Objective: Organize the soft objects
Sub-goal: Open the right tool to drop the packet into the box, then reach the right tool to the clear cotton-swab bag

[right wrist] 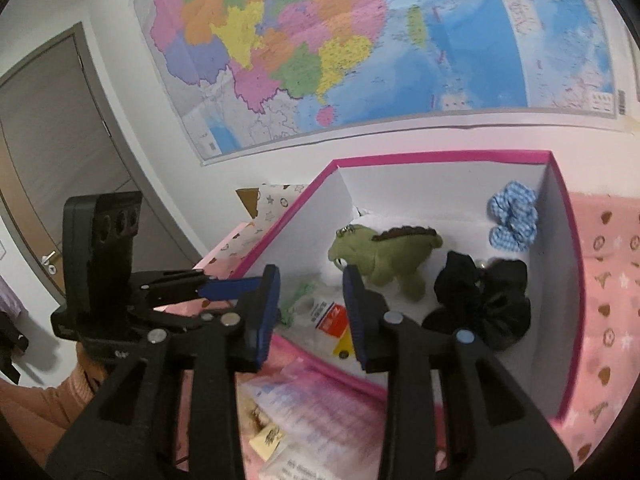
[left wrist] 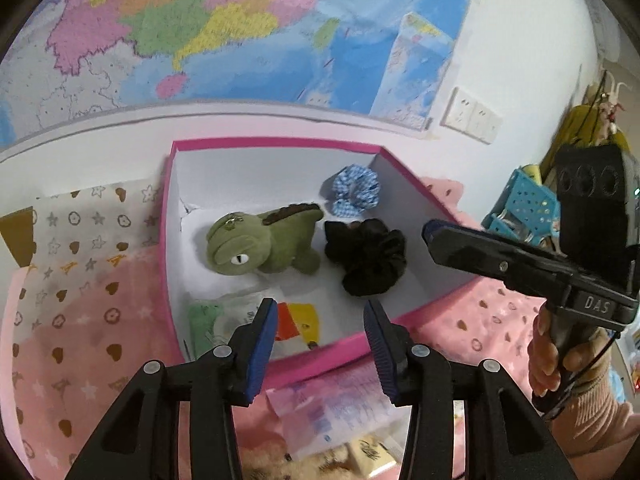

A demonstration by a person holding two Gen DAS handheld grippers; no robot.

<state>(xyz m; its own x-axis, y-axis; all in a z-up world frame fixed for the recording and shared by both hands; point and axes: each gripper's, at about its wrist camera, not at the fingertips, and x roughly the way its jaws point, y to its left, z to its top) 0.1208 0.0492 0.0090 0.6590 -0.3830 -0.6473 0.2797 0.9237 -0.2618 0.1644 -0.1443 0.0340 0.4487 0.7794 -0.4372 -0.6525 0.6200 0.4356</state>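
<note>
Right tongs (left wrist: 430, 236) labelled "DAS".

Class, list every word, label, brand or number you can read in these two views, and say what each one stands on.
"DAS": on the right gripper's black body, seen in the left wrist view.
Wall map: place names too small and blurred to read.
Packet in the pink box: red and white label, print blurred.
Plastic packet in front of the box: print too blurred to read.
Nothing else is legible.
</note>
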